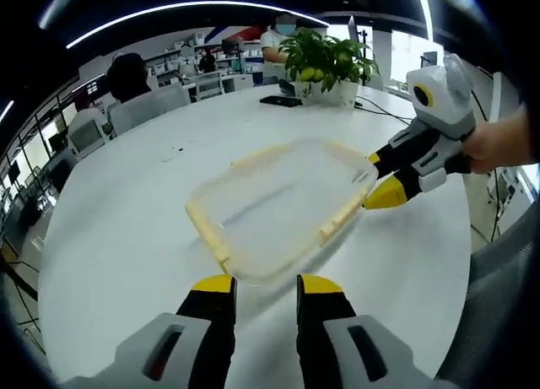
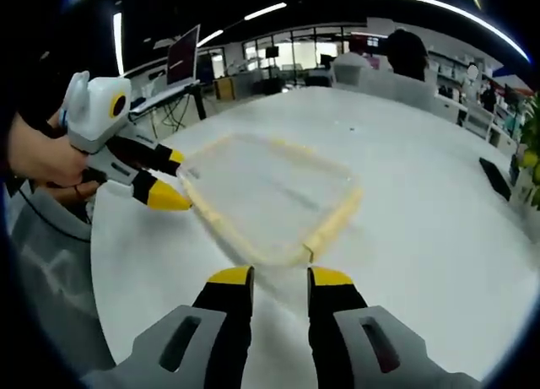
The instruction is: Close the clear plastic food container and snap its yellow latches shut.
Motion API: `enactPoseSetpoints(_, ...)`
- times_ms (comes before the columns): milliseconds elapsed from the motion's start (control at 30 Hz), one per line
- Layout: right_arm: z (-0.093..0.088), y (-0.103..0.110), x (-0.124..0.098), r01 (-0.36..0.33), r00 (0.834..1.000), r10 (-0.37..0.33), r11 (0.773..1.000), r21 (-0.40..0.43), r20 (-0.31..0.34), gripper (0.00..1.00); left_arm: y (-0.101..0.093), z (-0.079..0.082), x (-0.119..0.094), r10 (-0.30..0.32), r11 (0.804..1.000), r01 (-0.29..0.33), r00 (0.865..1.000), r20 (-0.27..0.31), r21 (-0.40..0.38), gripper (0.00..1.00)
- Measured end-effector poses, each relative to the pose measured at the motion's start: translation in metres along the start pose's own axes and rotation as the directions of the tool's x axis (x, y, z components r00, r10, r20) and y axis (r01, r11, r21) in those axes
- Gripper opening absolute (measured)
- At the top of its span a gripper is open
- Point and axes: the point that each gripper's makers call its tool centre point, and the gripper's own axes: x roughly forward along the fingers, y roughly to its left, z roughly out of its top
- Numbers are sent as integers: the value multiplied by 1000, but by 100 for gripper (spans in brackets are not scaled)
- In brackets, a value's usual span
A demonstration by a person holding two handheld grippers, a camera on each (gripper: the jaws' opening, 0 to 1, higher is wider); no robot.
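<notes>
Two claws frame the clear container [image 1: 283, 205] from adjacent sides on the white round surface [image 1: 126, 229]; the box lies flat, lid down, with pale yellow latches along its edges. In your left gripper view, your left claw [image 1: 265, 286] sits just short of the container's near corner, jaws set narrowly apart with nothing between them; bare surface runs wide to the left and ahead, while the surface rim curves close on the right. Your right claw [image 1: 381, 180] enters that view from the right, its yellow tips at the container's right-hand corner; contact appears likely, though you cannot confirm a grip, and whether its jaws are parted around the edge is not clear. In your right gripper view, the right claw [image 2: 280, 279] shows a small gap between its tips, just before the container's near corner [image 2: 270, 199]; the left claw [image 2: 164, 182] reaches the far-left corner there. Potted plants [image 1: 329, 62] and a dark phone [image 1: 281, 101] stand well apart.
</notes>
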Motion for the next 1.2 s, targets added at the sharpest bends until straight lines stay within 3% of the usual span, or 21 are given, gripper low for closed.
enactPoseSetpoints(1067,9,17,14,-32,999,31,999,-41,-16,18,15,-20,-13,34,999,-35,999,-25,-34,21)
enactPoseSetpoints(1200,10,15,5,-4,1000,4,1000,-7,-6,24,15,-21,-20,45,998,-46,999,-20,-45,24)
